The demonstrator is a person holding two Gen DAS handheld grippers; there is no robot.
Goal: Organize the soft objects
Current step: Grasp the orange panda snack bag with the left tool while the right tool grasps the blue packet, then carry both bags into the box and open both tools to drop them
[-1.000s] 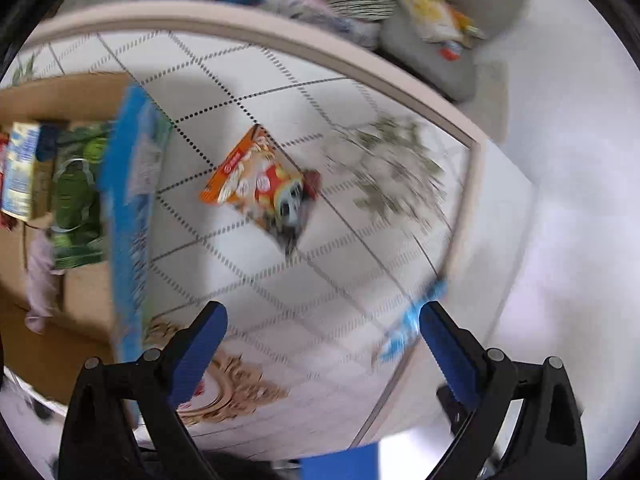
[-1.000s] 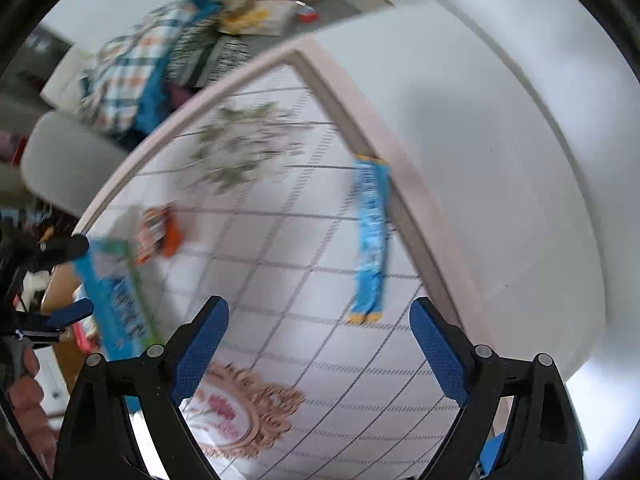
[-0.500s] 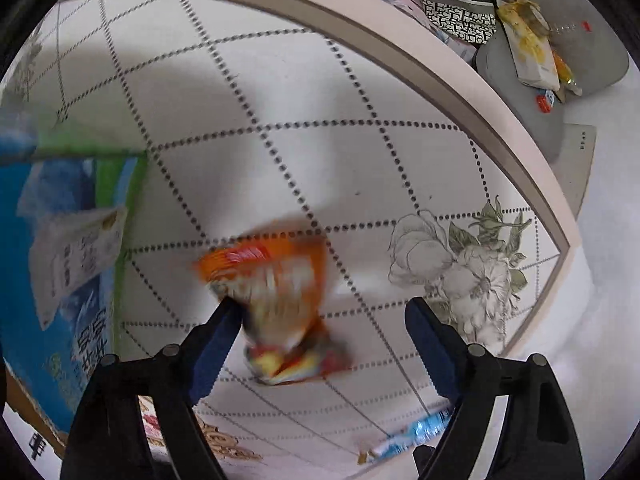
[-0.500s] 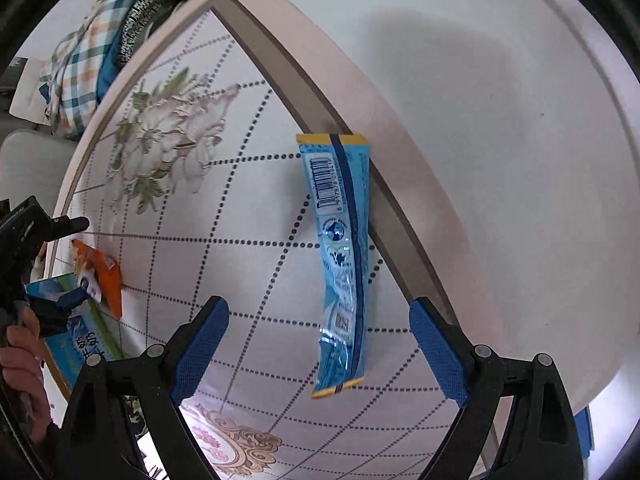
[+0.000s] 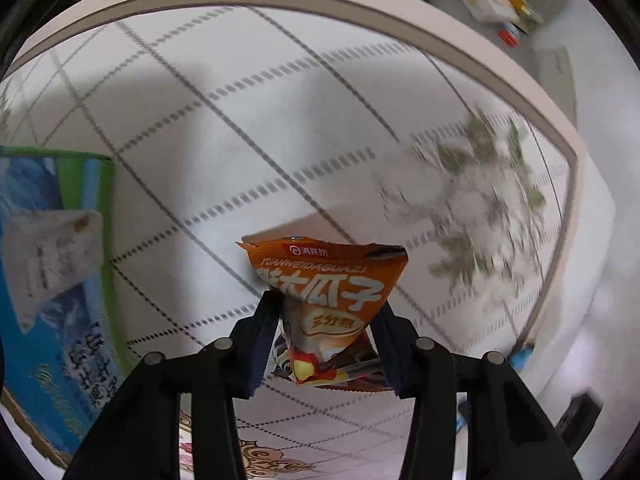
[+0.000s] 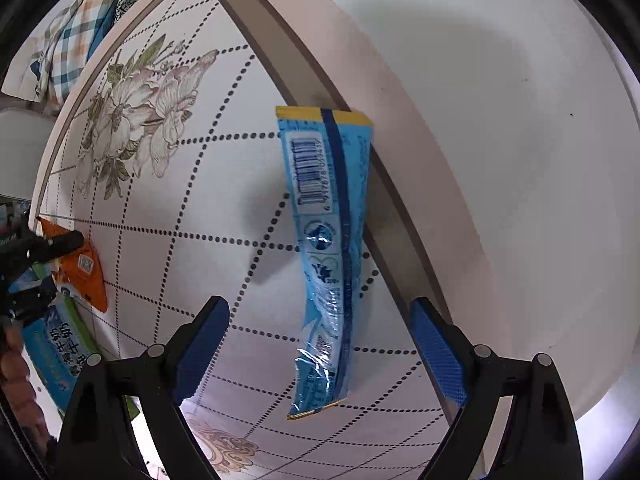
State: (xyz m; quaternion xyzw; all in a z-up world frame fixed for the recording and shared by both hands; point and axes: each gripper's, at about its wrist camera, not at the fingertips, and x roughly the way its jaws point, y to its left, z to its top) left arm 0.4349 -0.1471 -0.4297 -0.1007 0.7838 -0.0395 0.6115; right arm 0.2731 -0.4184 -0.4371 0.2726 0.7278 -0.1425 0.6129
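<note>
My left gripper (image 5: 326, 320) is shut on an orange snack packet (image 5: 332, 292) and holds it just above the white patterned table (image 5: 240, 100). The packet also shows at the far left of the right wrist view (image 6: 82, 268), pinched by the left gripper (image 6: 44, 264). My right gripper (image 6: 320, 336) is open over a long light-blue packet (image 6: 328, 240), which lies flat near the table's right edge with its lower end between the fingers.
A blue and green milk carton box (image 5: 52, 280) lies at the table's left. A chair with checked cloth (image 6: 76, 20) and striped cushions stands beyond the far edge. The table's pale rim (image 6: 340, 80) runs beside the blue packet. White floor (image 6: 500, 140) lies to the right.
My left gripper came down on the orange packet and shut on it, lifting its top end. My right gripper moved closer over the blue packet and stayed open.
</note>
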